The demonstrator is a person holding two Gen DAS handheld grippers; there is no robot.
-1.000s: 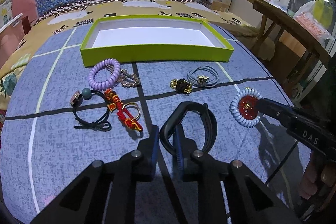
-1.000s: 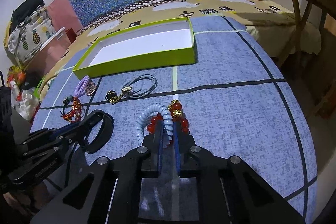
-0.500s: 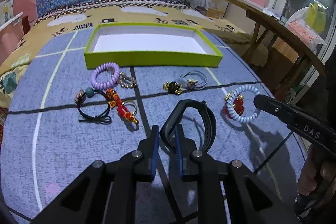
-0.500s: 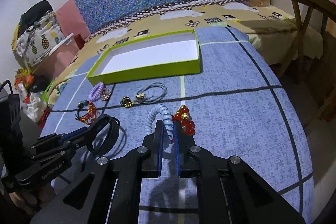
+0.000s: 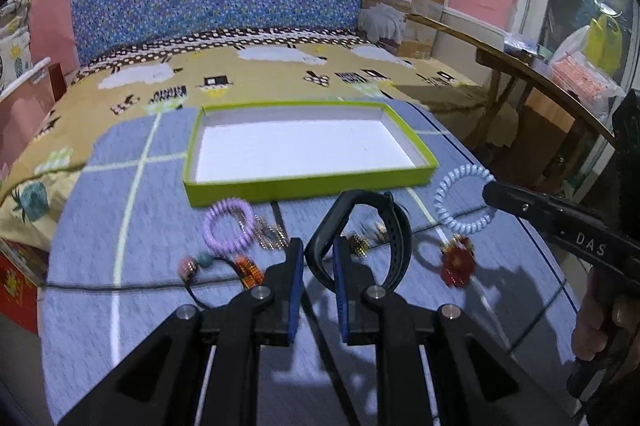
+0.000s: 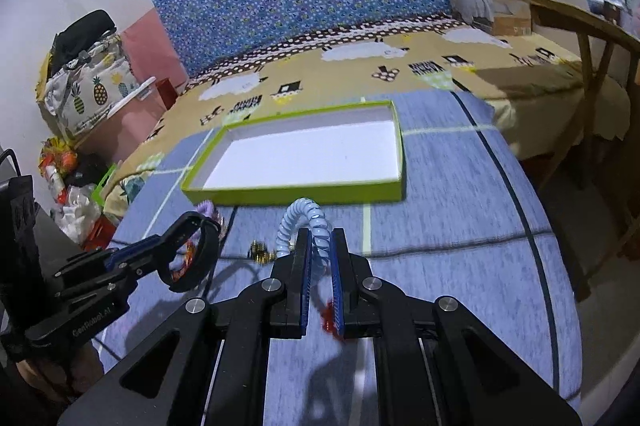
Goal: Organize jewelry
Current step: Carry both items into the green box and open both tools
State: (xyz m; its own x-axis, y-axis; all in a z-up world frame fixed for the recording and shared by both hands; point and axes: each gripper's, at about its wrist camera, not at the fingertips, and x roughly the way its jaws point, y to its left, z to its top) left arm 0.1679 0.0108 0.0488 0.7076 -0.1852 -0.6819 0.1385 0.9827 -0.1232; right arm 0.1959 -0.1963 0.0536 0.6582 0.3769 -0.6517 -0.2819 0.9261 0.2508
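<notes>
A shallow green box (image 5: 304, 182) with a white floor lies open on the blue cloth, with nothing in it. My left gripper (image 5: 318, 246) is shut on a black wristband (image 5: 394, 226), which hangs above the cloth just short of the box. To its right, my right gripper (image 5: 490, 192) is shut on a pale blue coil bracelet (image 5: 444, 194), and a red bead bracelet (image 5: 458, 262) dangles from the coil. In the right wrist view the coil (image 6: 290, 222) rises between my right gripper's (image 6: 320, 238) pads. The left gripper (image 6: 160, 246) and wristband (image 6: 204, 254) are at the lower left, the box (image 6: 296, 194) ahead.
On the cloth lie a purple coil tie (image 5: 228, 226), a black cord with beads (image 5: 200, 262), a red knotted charm (image 5: 248, 268) and small gold pieces (image 5: 358, 242). A wooden frame (image 5: 540, 78) stands at the right. A cardboard carton (image 5: 404, 10) sits at the back.
Both grippers have risen from the cloth with their pieces. The wristband and the coil now hang in the air, and the red beads swing below the coil.
</notes>
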